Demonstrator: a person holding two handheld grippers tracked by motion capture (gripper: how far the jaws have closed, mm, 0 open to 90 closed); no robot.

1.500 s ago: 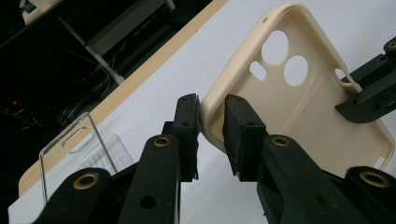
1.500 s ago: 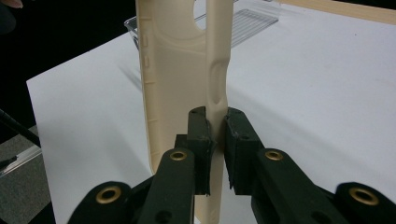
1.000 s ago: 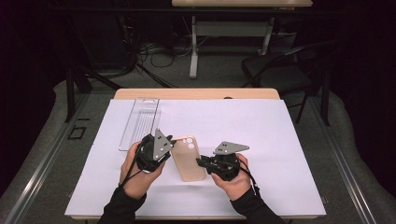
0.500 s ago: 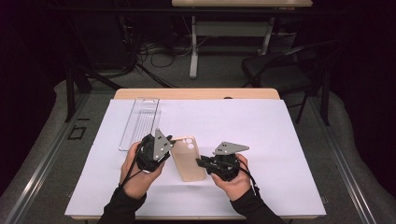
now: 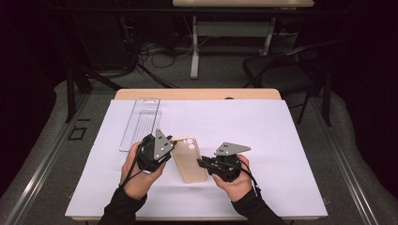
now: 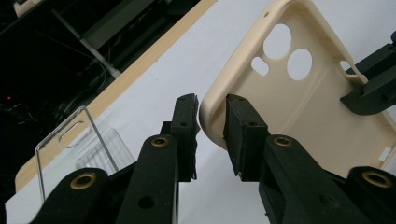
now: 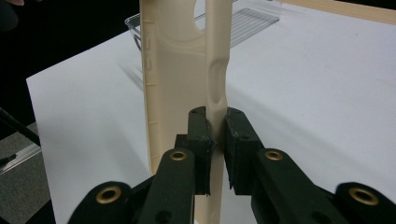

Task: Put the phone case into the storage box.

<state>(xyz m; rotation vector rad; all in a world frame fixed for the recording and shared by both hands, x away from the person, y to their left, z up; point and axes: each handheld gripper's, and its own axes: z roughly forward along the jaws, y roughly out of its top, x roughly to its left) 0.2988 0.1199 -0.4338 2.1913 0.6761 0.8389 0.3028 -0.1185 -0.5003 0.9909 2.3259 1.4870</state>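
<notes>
Nothing has shifted except the left hand-held gripper [image 6: 211, 122], whose jaws have just been opening, narrowly straddling the beige silicone phone case's [image 5: 188, 158] rim. At the case's 3 o'clock edge, the right hand-held gripper [image 7: 215, 140] pinches its side wall above the white-covered tabletop [image 5: 281, 136].

A cream-coloured phone case [image 5: 189, 159], empty and open side up with its camera cutouts toward the table's far edge, sat lengthwise near the middle of the white-covered table [image 5: 281, 140], closer to its near edge.
</notes>
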